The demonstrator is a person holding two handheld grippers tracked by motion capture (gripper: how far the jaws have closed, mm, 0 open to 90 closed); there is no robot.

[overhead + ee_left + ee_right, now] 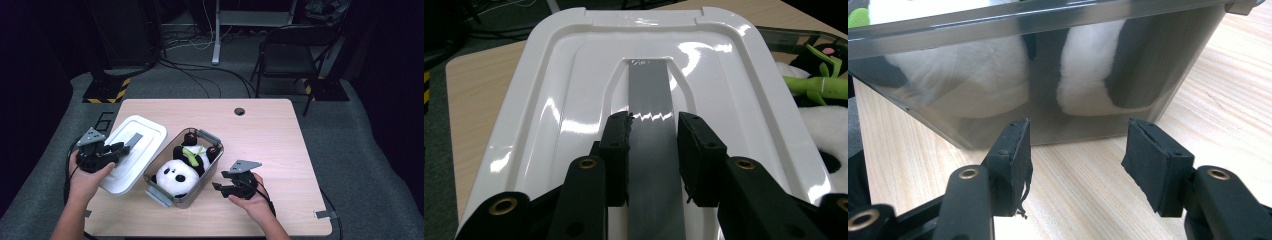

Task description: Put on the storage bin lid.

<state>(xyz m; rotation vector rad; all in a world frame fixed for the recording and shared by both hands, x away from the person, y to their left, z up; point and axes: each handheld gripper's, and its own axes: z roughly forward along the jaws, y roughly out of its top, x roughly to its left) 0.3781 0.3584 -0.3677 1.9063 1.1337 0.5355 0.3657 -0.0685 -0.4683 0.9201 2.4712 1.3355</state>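
1. Here the wooden table (270,135) is offering bare room along its far edge and right side, while the lid and box are crowding its near left part.
2. The left gripper (653,150) is clamping its jaws onto the grey handle strip (650,90) of the white lid (569,100), gripping it firmly.
3. The white lid is sitting at the table's left edge, tilted, its right edge just beside the clear box (212,172); whether the two are touching I cannot tell.
4. The right gripper (1075,160) is hovering over bare wood near the box's right wall, its jaws standing partly apart and gripping nothing.
5. The clear box is lying open in the middle near part, well clear of the right edge.
6. A plush panda (175,175) is lying inside the box, with a green piece (191,157) across its body.
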